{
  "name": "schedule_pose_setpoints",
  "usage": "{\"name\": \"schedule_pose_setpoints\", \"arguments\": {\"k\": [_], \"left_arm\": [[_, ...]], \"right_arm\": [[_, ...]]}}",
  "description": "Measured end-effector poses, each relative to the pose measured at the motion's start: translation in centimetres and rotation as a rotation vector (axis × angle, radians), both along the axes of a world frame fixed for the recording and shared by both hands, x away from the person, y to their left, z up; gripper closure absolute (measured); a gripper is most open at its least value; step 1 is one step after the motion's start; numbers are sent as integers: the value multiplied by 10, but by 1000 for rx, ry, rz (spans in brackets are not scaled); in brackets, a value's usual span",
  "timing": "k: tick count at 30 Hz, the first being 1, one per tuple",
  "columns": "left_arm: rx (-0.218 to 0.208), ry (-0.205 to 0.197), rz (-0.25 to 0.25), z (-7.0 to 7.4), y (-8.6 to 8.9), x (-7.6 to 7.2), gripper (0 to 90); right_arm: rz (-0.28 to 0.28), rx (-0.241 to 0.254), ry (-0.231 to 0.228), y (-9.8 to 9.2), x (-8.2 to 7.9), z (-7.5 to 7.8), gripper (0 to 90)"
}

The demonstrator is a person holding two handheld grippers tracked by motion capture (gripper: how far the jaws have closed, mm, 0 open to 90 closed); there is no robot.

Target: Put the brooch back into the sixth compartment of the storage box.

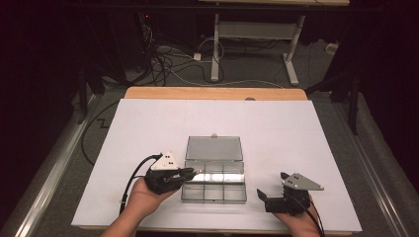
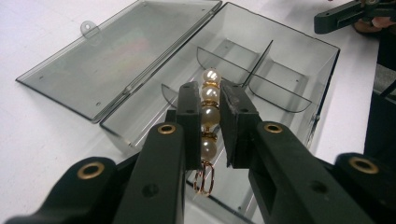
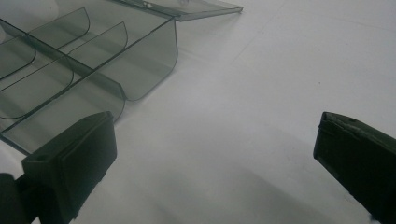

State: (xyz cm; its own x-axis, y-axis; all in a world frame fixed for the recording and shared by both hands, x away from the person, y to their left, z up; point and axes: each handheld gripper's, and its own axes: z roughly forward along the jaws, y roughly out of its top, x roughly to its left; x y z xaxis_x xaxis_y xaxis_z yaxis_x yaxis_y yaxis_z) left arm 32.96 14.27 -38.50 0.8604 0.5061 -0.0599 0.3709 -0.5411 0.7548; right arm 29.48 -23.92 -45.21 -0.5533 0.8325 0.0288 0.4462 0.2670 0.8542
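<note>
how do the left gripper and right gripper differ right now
The left gripper is shut on a pearl bracelet; the right gripper stands open with nothing between its jaws. The left gripper hovers over the clear compartment box; the right gripper sits beside that box over the bare white table. Both have black jaws and are hand-held.

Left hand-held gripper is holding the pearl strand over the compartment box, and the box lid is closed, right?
Not quite: the lid is open, lying flat behind the compartment box, as the left gripper view shows. The left hand-held gripper does hold the pearl strand over the box.
</note>
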Motion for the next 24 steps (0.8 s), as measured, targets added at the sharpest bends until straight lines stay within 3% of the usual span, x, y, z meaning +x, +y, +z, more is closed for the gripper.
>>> {"name": "schedule_pose_setpoints", "arguments": {"k": [24], "left_arm": [[5, 9, -72, -3, -37, -1, 773]], "right_arm": [[-5, 4, -2, 0, -1, 0, 2]]}}
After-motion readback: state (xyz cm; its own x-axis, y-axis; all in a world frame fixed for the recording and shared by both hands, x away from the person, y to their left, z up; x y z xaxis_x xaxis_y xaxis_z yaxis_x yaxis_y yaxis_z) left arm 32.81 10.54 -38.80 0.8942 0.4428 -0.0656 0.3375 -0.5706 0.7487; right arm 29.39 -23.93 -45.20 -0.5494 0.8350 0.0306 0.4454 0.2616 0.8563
